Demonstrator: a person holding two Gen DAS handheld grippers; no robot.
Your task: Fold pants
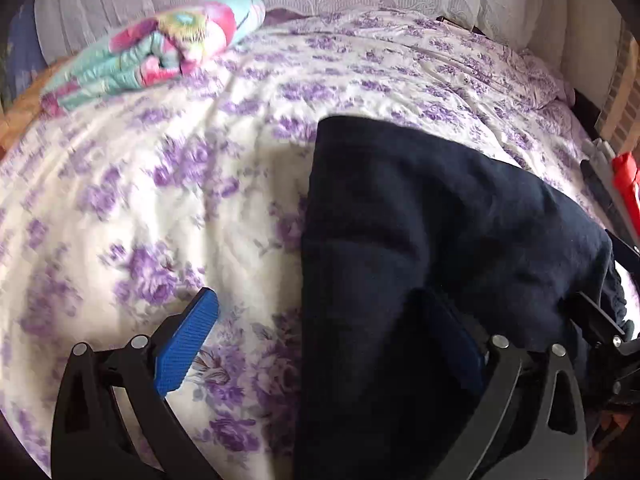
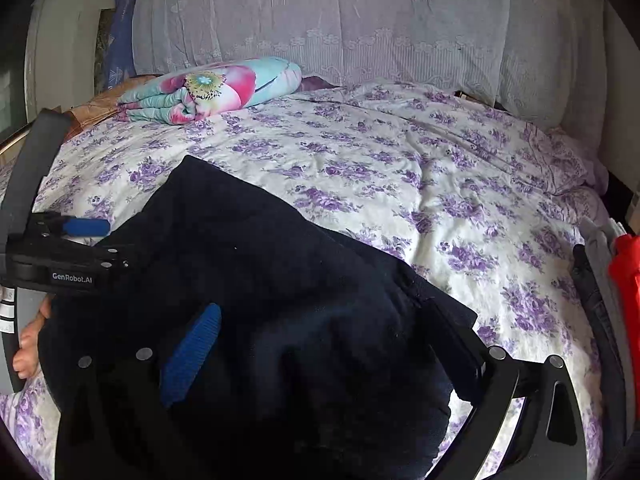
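Dark navy pants point(image 1: 420, 240) lie in a folded bundle on the purple-flowered bedsheet point(image 1: 180, 168). My left gripper point(image 1: 316, 300) is open wide. Its left blue pad point(image 1: 188, 344) rests over bare sheet, and its right finger is dark against the pants' left part. In the right wrist view the pants point(image 2: 260, 272) fill the lower left. My right gripper point(image 2: 324, 308) is open wide over them, with its blue pad point(image 2: 192, 356) lying on the cloth. The left gripper point(image 2: 104, 236) shows at the pants' left edge, held by a hand point(image 2: 28, 344).
A folded quilt with pink and teal flowers point(image 2: 212, 90) lies at the far left of the bed. White lace cloth point(image 2: 360, 20) covers the back. At the right edge are a red object point(image 2: 626, 280) and stacked grey and dark items point(image 2: 596, 264).
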